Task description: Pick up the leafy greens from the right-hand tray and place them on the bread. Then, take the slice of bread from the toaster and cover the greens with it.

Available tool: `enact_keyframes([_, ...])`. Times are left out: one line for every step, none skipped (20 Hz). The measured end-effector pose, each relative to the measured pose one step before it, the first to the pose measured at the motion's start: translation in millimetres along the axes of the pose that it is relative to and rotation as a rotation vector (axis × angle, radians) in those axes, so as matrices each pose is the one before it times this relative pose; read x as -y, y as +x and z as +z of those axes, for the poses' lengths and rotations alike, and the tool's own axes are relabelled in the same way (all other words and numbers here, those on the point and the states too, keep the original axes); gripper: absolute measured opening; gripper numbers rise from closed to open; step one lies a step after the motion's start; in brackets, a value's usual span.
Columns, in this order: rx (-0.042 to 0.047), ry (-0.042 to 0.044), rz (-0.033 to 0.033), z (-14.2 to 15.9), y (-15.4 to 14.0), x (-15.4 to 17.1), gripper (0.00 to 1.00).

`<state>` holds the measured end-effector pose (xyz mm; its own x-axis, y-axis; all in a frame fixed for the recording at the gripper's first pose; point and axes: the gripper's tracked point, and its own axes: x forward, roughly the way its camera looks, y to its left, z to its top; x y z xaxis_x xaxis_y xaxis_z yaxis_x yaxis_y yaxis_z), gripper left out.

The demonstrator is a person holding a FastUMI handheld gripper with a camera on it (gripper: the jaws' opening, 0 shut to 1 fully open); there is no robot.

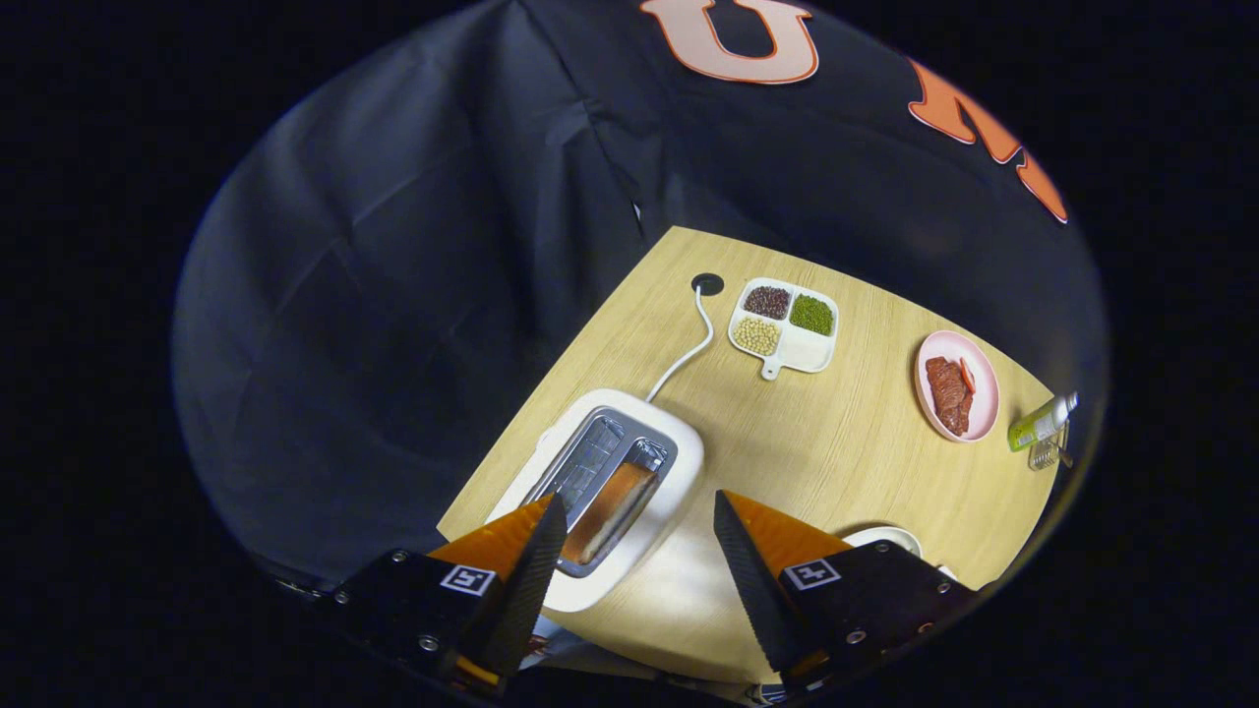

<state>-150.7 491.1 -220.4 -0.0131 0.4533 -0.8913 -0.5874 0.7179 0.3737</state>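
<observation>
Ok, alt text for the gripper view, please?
The open claw hovers above a white toaster holding a bread slice in one slot. Beyond on the wooden table: a divided dish of beans and a pink plate of meat.

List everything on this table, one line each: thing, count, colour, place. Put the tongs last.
table: one, light wood, under everything
toaster: one, white, just ahead of the tongs' fingers
bread slice: one, brown, in a toaster slot
cord: one, white, from toaster to a table hole
divided dish: one, white, beyond the toaster, holding red-brown, green and pale beans
plate: one, pink, with meat, right of the dish
bottle: one, green, beside the plate
tongs: one, orange-black, open above the toaster
</observation>
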Motion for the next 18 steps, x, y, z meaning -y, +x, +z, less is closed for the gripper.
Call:
enact_keyframes([-0.03469,0.02124,-0.00603,-4.53,6.13,-5.91,0.90])
enact_keyframes([-0.02296,0.01581,-0.01462,-0.90,6.46,-1.73,0.89])
enact_keyframes([-0.01072,0.00026,-0.02161,1.10,6.11,-0.45,0.87])
enact_keyframes([-0.01033,0.00145,-0.02191,-0.78,6.32,1.72,0.86])
enact_keyframes([-0.01440,0.00819,-0.01235,-2.19,4.92,-3.54,0.82])
enact_keyframes([-0.01908,0.01802,-0.01001,-1.00,4.32,-2.24,0.80])
enact_keyframes([-0.02000,0.02061,-0.01381,-2.65,2.89,-1.94,0.75])
enact_keyframes([-0.00669,0.01211,-0.02711,0.14,4.32,3.34,0.73])
enact_keyframes([0.00171,0.00160,-0.02397,2.03,4.72,1.87,0.70])
enact_keyframes([-0.00912,0.00453,-0.02263,-0.04,2.83,3.17,0.67])
enact_keyframes([-0.01367,0.01317,-0.00925,-3.99,3.55,-4.54,0.60])
enact_keyframes([-0.02336,0.01584,-0.01465,-3.90,3.53,0.17,0.53])
enact_keyframes([-0.03325,0.01657,-0.01276,-7.82,2.03,-0.14,0.46])
enact_keyframes([0.01022,0.01933,0.00018,3.28,4.60,-0.39,0.39])
enact_keyframes([-0.00426,0.01145,0.00285,0.99,-2.27,-3.19,0.28])
enact_keyframes([0.00593,0.00599,0.00624,1.69,-0.39,-0.02,0.21])
enact_keyframes([0.00585,0.00574,0.00988,-0.48,0.18,-0.59,0.17])
enact_keyframes([0.00988,0.01922,0.02194,0.64,-1.64,-1.29,0.17])
